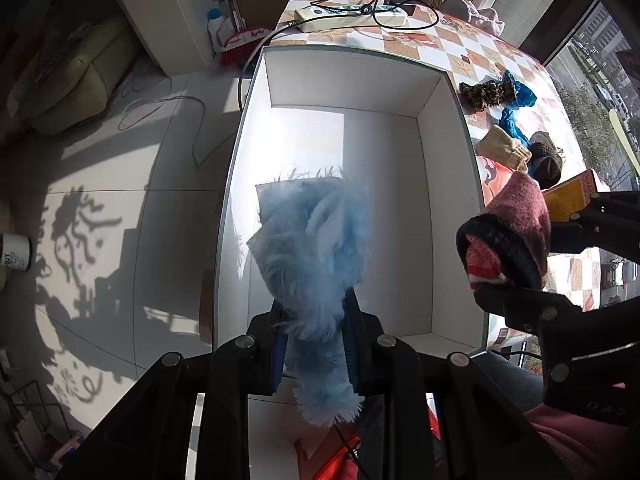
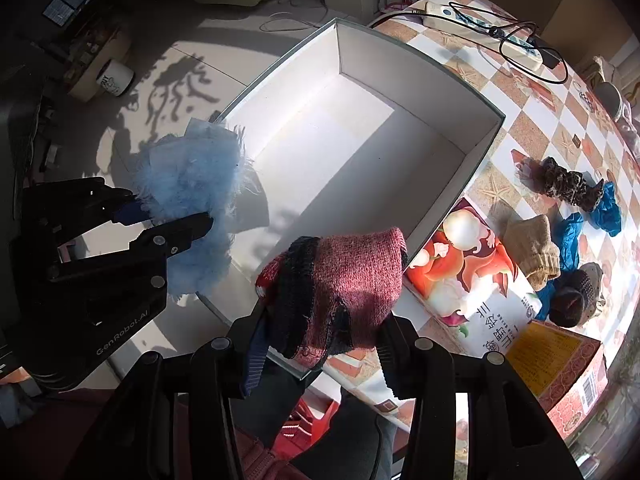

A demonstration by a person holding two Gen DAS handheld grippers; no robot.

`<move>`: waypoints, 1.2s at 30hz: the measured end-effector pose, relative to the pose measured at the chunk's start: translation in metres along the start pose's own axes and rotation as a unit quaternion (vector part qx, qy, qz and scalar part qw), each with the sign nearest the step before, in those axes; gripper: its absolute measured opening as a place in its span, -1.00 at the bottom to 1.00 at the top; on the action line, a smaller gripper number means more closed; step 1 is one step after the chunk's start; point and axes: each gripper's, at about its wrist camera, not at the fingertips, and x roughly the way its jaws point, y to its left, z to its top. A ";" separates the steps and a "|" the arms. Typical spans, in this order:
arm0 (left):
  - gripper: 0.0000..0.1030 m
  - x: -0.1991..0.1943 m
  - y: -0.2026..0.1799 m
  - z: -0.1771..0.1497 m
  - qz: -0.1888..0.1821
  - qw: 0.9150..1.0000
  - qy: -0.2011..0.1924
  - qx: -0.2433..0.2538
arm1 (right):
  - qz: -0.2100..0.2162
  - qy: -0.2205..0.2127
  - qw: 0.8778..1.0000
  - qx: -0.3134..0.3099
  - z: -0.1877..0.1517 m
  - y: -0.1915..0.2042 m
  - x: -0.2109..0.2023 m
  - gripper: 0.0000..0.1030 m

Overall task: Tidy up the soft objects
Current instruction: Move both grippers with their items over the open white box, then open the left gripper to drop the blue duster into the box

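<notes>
My left gripper (image 1: pixel 314 336) is shut on a fluffy light-blue soft item (image 1: pixel 312 240) and holds it over the near end of a white open box (image 1: pixel 448 184). It also shows in the right wrist view (image 2: pixel 192 184), gripped by the left gripper (image 2: pixel 168 220). My right gripper (image 2: pixel 320 344) is shut on a pink-and-dark knitted sock (image 2: pixel 344 280), held above the box's near right rim (image 2: pixel 484 148). The sock also shows in the left wrist view (image 1: pixel 512 232). The box interior looks bare.
On the checkered table (image 2: pixel 520 92) right of the box lie a leopard-print piece (image 2: pixel 568 184), blue cloth (image 2: pixel 608 208), a tan sock (image 2: pixel 532 252) and a dark knitted item (image 2: pixel 572 296). An orange carton (image 2: pixel 560 364), a printed package (image 2: pixel 468 264) and a power strip (image 2: pixel 480 24) are there too.
</notes>
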 end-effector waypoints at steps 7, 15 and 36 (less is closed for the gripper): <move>-0.48 0.012 0.000 0.002 0.001 1.000 0.013 0.004 | 0.009 0.011 1.000 0.013 0.006 -0.002 0.010 -0.06; -0.48 0.019 -0.005 0.001 0.001 1.000 0.021 0.012 | 0.013 0.019 0.999 0.022 0.007 -0.005 0.015 -0.06; -0.48 0.026 -0.010 0.001 0.004 0.999 0.027 0.018 | 0.025 0.026 0.999 0.018 0.008 -0.003 0.020 -0.06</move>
